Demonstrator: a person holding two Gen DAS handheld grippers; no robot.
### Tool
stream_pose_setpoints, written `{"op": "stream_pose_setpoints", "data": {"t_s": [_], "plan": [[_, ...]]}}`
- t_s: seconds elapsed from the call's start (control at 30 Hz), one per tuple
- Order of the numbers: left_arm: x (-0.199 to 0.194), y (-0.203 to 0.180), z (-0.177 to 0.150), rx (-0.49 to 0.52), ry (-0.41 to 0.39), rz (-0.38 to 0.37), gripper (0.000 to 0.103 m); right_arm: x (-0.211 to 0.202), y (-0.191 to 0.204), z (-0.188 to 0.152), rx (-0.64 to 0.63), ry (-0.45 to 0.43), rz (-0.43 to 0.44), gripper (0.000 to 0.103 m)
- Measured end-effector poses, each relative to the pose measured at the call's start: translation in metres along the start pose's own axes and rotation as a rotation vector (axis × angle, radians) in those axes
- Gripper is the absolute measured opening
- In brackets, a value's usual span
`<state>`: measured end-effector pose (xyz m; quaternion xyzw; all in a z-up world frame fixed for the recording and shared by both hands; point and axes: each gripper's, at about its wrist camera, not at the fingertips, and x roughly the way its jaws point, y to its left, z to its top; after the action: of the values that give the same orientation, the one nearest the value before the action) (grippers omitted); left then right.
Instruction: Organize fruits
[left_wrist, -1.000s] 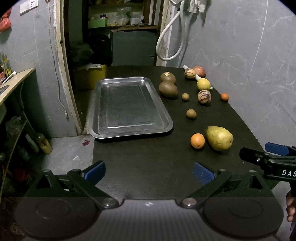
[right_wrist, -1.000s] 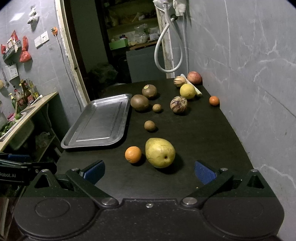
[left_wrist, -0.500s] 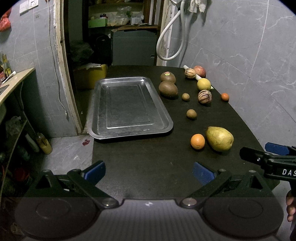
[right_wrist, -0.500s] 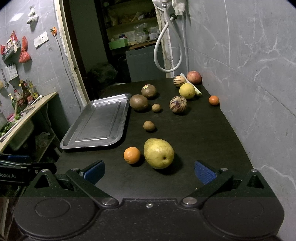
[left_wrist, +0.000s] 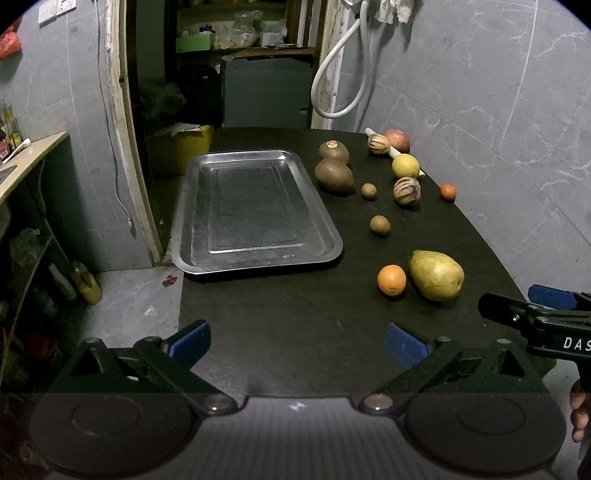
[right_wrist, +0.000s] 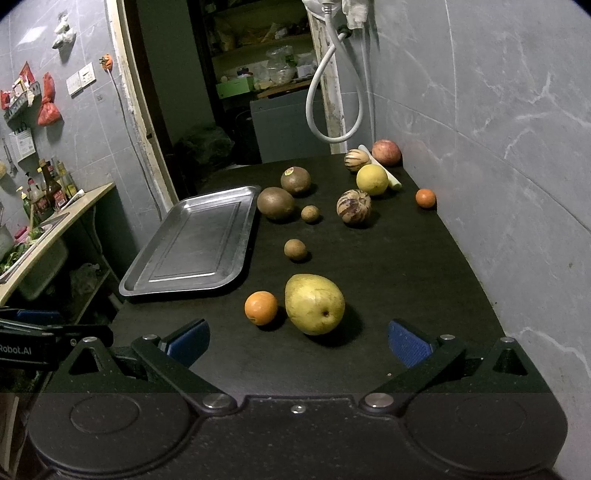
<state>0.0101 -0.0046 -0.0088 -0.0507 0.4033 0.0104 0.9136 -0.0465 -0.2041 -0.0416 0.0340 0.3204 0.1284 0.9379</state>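
Hovering spread and empty, right tool (right_wrist: 297, 341) faces pear (right_wrist: 314, 304); left tool (left_wrist: 297, 339) likewise spread

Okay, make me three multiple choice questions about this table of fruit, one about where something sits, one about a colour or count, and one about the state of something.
1. Where does the pear lie?
A. on the tray
B. on the table beside an orange
C. against the wall

2. How many fruits are on the metal tray?
A. none
B. two
C. four

3. How does the right tool stand?
A. shut on the pear
B. shut on nothing
C. open, holding nothing

Answers:
1 B: the pear rests on the dark table right next to the orange.
2 A: the tray's surface is bare; all fruit lies off it.
3 C: its blue pads sit wide apart with only table between them.
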Motion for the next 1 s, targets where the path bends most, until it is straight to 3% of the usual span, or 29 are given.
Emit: {"op": "stream_pose_setpoints", "data": {"t_s": [0.47,0.83,1.0], "plan": [[0.004,-0.004,-0.002,-0.046,0.035,-0.031,0.102,0.002,-0.011,-0.003,-0.009,0.004,0.007,0.102],[0.008,-0.013,-0.003,-0.071,0.082,0.031,0.102,0.0,-0.013,-0.01,-0.206,0.017,-0.049,0.102],[0.008,-0.018,-0.003,-0.047,0.089,0.067,0.102,0.002,-0.025,-0.017,-0.223,0.05,-0.034,0.102]]}}
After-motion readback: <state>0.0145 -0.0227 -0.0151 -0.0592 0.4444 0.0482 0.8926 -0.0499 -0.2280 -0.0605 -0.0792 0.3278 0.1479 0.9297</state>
